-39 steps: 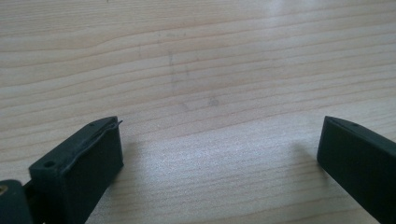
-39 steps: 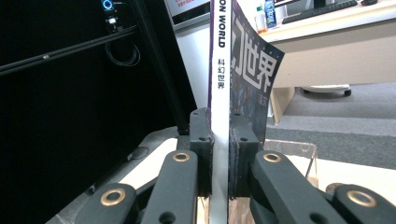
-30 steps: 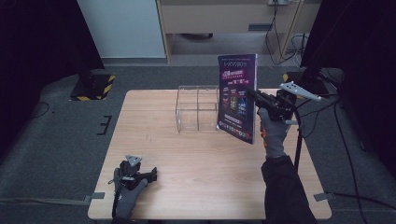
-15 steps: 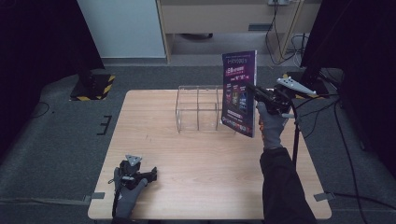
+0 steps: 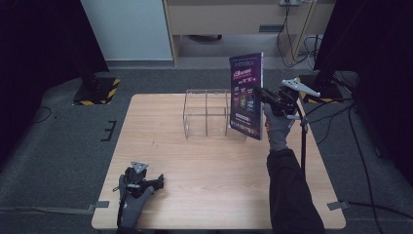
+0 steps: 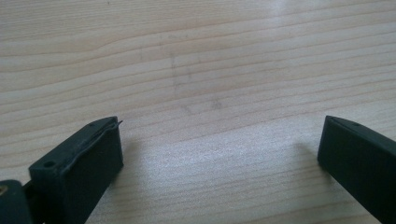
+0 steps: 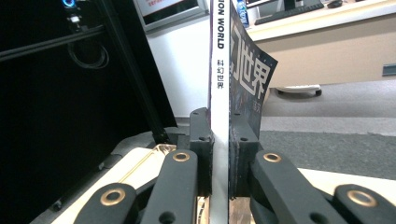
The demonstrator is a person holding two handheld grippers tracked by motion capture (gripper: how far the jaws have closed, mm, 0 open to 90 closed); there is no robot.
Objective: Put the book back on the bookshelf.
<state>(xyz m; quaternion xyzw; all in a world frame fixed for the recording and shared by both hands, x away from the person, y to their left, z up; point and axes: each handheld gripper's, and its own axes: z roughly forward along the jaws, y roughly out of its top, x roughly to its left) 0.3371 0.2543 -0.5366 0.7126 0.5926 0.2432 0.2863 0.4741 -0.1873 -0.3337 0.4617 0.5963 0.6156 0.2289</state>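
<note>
while the magazine (image 5: 246, 95) was held upright above the far right of the table (image 5: 219, 180), just right of the clear acrylic organizer (image 5: 206, 114), its spine was clamped between the right gripper (image 5: 265, 95) jaws. the left gripper (image 5: 146, 181) was rested at the near left edge, jaws apart, nothing gripped.

My hands wear grey gloves (image 5: 277, 127), sleeves dark; my black grippers (image 5: 257, 90) carry grey three-cornered plates and black cables.
</note>
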